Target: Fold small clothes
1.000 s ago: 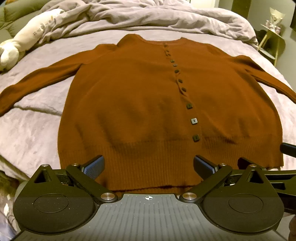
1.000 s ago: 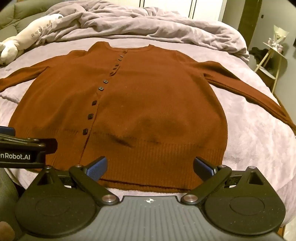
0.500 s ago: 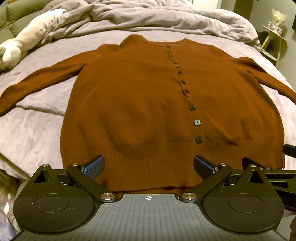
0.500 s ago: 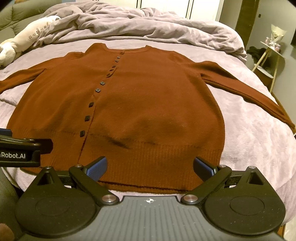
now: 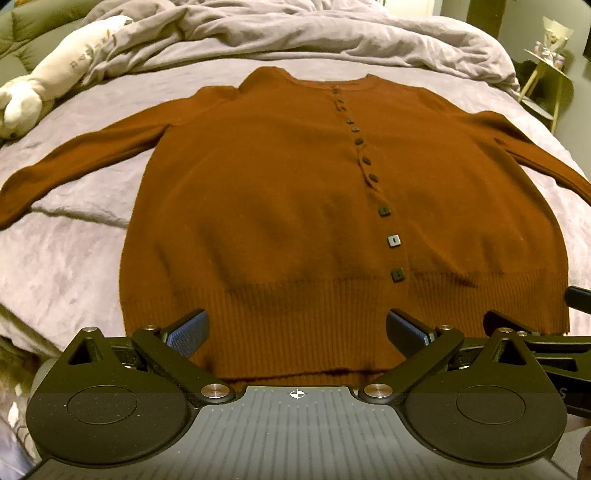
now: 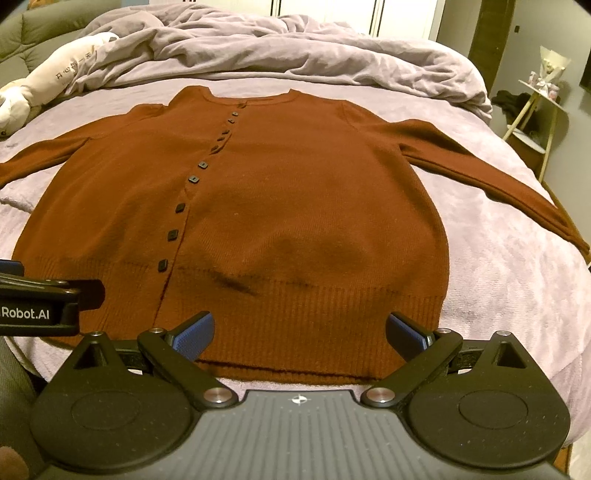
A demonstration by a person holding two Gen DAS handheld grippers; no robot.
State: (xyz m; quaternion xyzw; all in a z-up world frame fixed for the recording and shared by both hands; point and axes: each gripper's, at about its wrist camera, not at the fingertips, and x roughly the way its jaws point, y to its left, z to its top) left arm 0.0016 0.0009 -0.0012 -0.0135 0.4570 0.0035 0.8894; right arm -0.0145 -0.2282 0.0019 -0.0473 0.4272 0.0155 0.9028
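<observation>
Lilac bedspread (image 5: 74,258) covers the bed; a rust-brown cardigan (image 5: 295,206) lies flat on it, face up, buttoned, both sleeves spread to the sides, ribbed hem toward the cameras.

Left gripper (image 5: 295,328): jaws spread wide, blue pads (image 5: 186,332) at either side of the hem, nothing between them. Whether the pads touch the knit cannot be told; they sit at the hem's near edge, left of the button row (image 5: 384,210).

Right gripper (image 6: 301,330): jaws likewise wide, holding nothing, blue pads (image 6: 195,334) over the hem band, right of the button row (image 6: 194,179).

Writing: in the right view, the left gripper's body at the left edge carries white letters "Robot.AI" (image 6: 26,314), the start cut off. A plush toy (image 6: 48,79) at the bed's far left has dark characters printed on it, too small to read.

View differences: the right view shows the whole right sleeve (image 6: 498,181) out to its cuff near the bed edge; the left view cuts it short but shows the left sleeve (image 5: 74,162) to its cuff. A rumpled duvet (image 6: 295,48) lies beyond the collar in both. White cupboard doors (image 6: 325,14) show only in the right view. A side table (image 6: 532,107) stands by the bed on the right.
</observation>
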